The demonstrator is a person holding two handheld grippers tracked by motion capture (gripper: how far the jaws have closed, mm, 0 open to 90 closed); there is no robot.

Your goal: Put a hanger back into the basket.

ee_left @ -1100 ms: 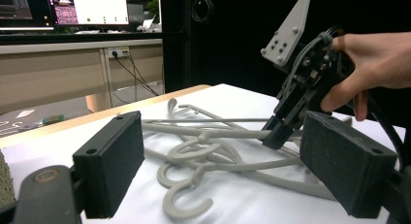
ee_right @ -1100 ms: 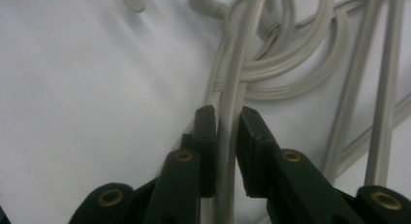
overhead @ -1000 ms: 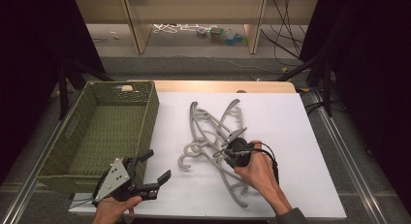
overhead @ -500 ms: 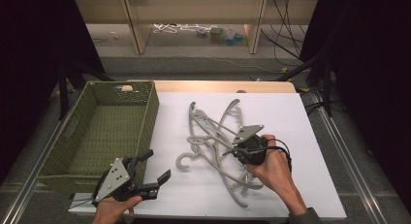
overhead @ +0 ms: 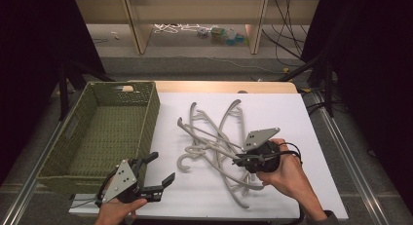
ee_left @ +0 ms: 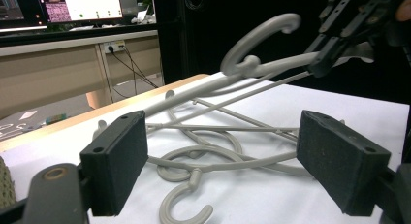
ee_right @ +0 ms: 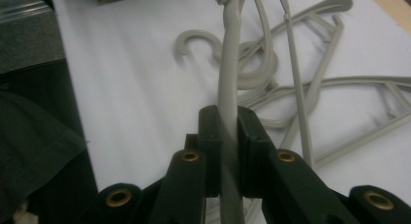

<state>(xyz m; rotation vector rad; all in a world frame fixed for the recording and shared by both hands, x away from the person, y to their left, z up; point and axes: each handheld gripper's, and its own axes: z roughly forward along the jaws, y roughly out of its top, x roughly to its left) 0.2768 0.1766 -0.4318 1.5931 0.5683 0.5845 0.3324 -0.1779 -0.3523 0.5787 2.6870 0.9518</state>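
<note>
Right gripper (overhead: pixel 242 161) is clamped on the arm of one grey hanger (ee_right: pixel 228 88), near the right edge of the white table (overhead: pixel 316 186).

Its two jaws press this hanger from both sides and hold it lifted above the pile of hangers (overhead: pixel 214 137) in the middle of the table. Left gripper (overhead: pixel 163 169) hovers at the front edge, beside the near right corner of the green basket (overhead: pixel 87 137); its jaws stand wide apart with nothing between them.

Hangers (overhead: pixel 214 137) are lying piled on the tabletop (overhead: pixel 277 108), right of the basket (overhead: pixel 104 132), between both tools.
</note>
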